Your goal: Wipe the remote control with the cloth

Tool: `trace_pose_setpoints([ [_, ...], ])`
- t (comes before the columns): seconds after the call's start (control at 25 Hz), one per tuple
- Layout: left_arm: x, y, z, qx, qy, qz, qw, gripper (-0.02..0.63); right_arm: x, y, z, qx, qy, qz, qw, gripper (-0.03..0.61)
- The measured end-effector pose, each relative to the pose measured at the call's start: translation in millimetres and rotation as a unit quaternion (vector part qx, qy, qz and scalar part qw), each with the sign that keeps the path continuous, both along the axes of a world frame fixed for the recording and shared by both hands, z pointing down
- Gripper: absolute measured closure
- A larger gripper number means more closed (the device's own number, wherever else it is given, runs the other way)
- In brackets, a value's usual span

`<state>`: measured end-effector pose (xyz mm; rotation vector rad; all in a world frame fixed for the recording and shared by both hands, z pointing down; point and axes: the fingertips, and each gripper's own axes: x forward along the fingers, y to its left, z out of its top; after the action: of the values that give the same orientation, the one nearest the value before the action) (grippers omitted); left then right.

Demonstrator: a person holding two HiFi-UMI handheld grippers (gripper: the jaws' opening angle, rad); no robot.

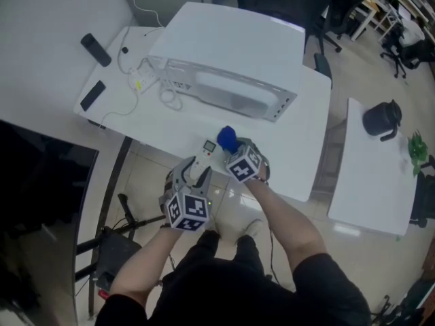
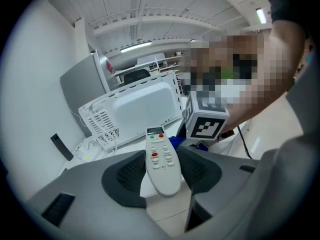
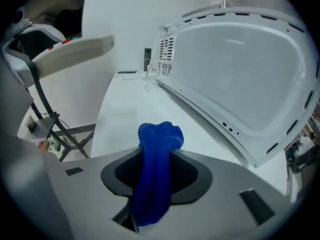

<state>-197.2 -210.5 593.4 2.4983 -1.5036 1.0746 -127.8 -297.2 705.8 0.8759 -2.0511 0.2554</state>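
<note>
Far left on the white surface [image 1: 299, 141], a dark slab [image 1: 95, 49] and a second dark slab [image 1: 92, 95] lie well apart, with loose white cables [image 1: 146, 80] running from them towards one large white appliance [image 1: 231, 53] at the middle.

At the near edge is the left gripper [image 1: 198, 170]. Its jaws pinch the one white remote control [image 1: 204, 156] by its lower end, lifted off the surface. Just right of it, the right gripper [image 1: 234, 147] has its jaws closed on the one blue cloth [image 1: 226, 138], whose bunched end pokes out past the tips.

The left gripper view shows what the head view does not: the remote control [image 2: 161, 159] faces up, with a small screen at its far end and red and green buttons. It sits between the left gripper's [image 2: 161, 173] two dark pads.

The right gripper view shows the cloth [image 3: 155, 184] running as a narrow strip between the right gripper's [image 3: 156, 171] pads. It also shows the remote control [image 3: 75, 49] edge-on at upper left.

Only the head view shows a second surface [image 1: 370, 182] at far right, carrying one black jug [image 1: 383, 119].
</note>
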Motion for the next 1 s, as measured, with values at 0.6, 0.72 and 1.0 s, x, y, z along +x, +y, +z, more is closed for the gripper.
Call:
trace_pose_setpoints([
  [0.6,32,25,-42,0.063,-0.037,0.04,0.9965,0.41,-1,120,-221,0.097,-0.201,-0.079,0.972,0.456],
  [0.72,50,39,-59,0.088,-0.051,0.061,0.9929,0.41,-11,152,-227,0.073,-0.189,-0.13,0.971,0.456],
  [1.0,81,76,-82,0.129,-0.073,0.101,0.9838,0.41,2,180,-225,0.071,-0.145,-0.156,0.974,0.457],
])
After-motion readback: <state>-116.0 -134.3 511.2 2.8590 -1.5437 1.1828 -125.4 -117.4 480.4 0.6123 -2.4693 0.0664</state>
